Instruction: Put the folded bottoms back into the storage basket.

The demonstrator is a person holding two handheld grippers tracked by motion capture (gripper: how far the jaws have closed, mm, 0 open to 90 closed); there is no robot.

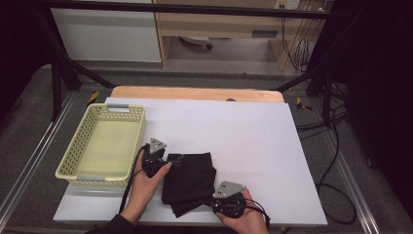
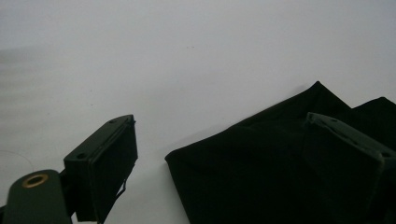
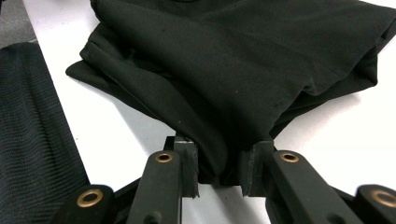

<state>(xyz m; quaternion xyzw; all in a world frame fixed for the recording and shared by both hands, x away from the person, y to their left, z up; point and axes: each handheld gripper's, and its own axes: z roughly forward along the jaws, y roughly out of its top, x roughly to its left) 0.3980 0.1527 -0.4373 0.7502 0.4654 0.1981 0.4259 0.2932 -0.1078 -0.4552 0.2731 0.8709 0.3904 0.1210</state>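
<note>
White board point(image 1: 243, 126) covers the wooden table point(image 1: 195, 92) almost fully, only a strip of wood showing at its far edge. Yellow-green perforated basket point(image 1: 83, 146) sits on the board's left part, long side running front to back, grey handles at both ends. Black folded cloth point(image 1: 190, 178) lies on the board just right of the basket, toward the near edge, several layers, corners uneven; in the left gripper view the cloth point(image 2: 261, 163) has a peaked corner rising at its far side, and in the right gripper view the cloth point(image 3: 233, 65) lies in thick rolled folds. Left gripper point(image 1: 155, 158) is between basket and cloth, at the cloth's left edge, held in the left hand point(image 1: 146, 183); in its own view the left gripper point(image 2: 233, 172) has jaws wide apart, one over bare board, the other over the cloth, nothing pinched between them. Right gripper point(image 1: 229, 200) is at the cloth's near right corner, in the right hand point(image 1: 246, 219); in its own view the right gripper point(image 3: 218, 170) has jaws drawn close and clamped on a bunched fold of the cloth's edge, the fabric squeezed between both pads. A dark sleeve point(image 3: 32, 140) lies beside the cloth in the right gripper view.
</note>
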